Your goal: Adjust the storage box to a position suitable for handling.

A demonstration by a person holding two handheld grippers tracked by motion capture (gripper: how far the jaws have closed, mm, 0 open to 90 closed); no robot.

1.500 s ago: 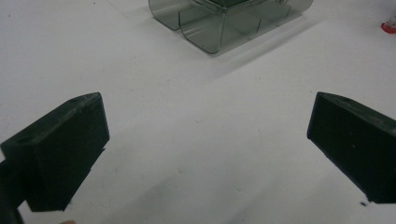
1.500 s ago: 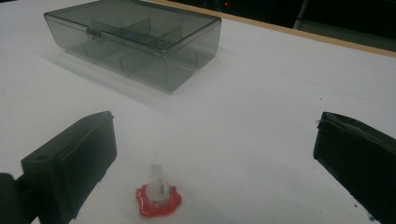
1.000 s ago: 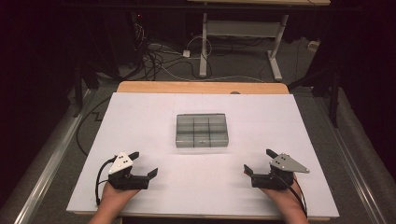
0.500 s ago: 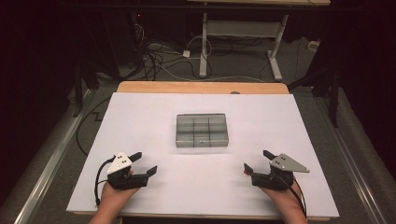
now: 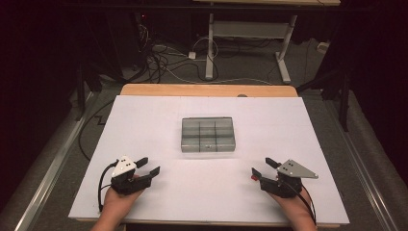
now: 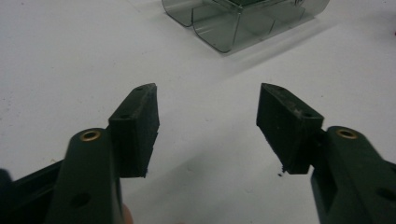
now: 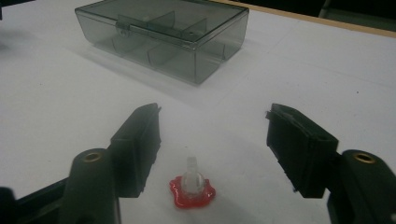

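Observation:
A closed smoky-clear compartment box [image 5: 208, 134] sits in the middle of the white table top [image 5: 144, 120], and the right gripper view has it at the top [image 7: 163, 35]. My left gripper [image 5: 150, 165] rests at the front left, pointing toward the box. Its jaws have just been closing and now stand half apart over bare table [image 6: 208, 93]. My right gripper [image 5: 261, 166] rests at the front right, also part closed. A small red piece with a clear tip [image 7: 192, 186] lies on the table between the right gripper's jaws [image 7: 213, 112], and the pads do not touch it.
A wooden strip [image 5: 207, 90] runs along the table's far edge. Beyond it are desk legs [image 5: 210, 48] and loose cables [image 5: 163, 57] on a dark floor. Metal rails flank the table on both sides.
Both grippers' jaws have narrowed from wide open to about half. Neither hand has shifted, and the box has not moved.

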